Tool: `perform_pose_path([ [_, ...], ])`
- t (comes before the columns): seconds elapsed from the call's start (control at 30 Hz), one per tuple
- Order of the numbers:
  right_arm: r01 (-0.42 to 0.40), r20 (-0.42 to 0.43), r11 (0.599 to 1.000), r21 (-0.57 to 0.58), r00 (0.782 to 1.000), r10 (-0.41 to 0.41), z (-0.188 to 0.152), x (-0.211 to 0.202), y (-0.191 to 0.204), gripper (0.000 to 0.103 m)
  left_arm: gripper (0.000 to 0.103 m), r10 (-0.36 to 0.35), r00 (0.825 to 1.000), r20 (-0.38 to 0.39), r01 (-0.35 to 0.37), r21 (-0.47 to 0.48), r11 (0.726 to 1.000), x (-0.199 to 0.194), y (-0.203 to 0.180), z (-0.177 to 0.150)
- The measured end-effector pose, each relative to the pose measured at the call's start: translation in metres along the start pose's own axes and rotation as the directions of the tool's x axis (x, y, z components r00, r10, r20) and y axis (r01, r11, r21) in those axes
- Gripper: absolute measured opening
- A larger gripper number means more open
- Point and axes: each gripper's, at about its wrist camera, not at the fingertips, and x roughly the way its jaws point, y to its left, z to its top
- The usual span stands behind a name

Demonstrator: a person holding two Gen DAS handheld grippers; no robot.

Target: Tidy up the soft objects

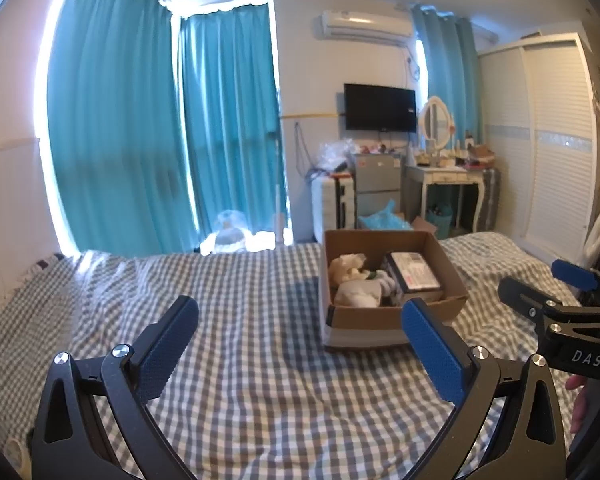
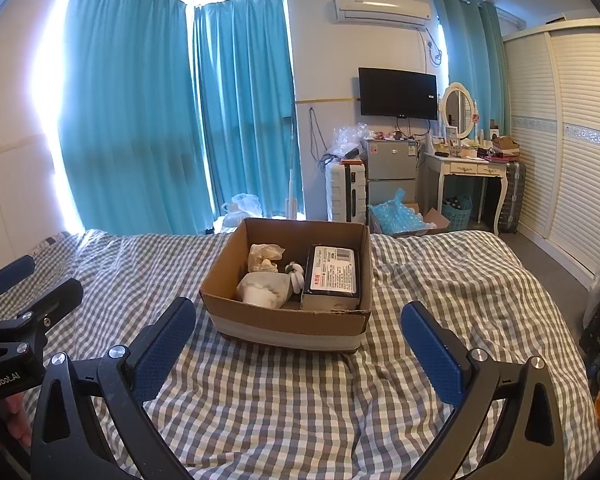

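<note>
An open cardboard box [image 2: 236,248] stands on the checked bedspread [image 2: 284,400]; it also shows in the left wrist view [image 1: 364,318]. Inside lie a beige soft toy [image 2: 265,258], a white soft bundle [image 2: 265,289], a small white-and-green item [image 2: 295,272] and a dark flat package [image 2: 332,276]. My right gripper [image 2: 298,346] is open and empty, just in front of the box. My left gripper [image 1: 300,346] is open and empty, to the left of the box and short of it. Each gripper appears at the edge of the other's view.
Beyond the bed's far edge stand a white suitcase [image 2: 346,192], a small grey fridge [image 2: 390,176], a dressing table [image 2: 470,170] and a box of blue bags [image 2: 400,218]. Teal curtains [image 2: 140,120] hang at the back left. A white wardrobe [image 2: 568,152] fills the right.
</note>
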Motion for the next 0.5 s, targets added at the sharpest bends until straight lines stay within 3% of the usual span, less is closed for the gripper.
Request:
perform_pose_path([
  [0.5,0.003,-0.009,1.0,-0.005,1.0,-0.003,-0.0021,0.0011,0.0007,0.103,0.103,0.01,1.0,-0.016,-0.01,-0.015,1.0,0.0003,0.0004,0.0008],
])
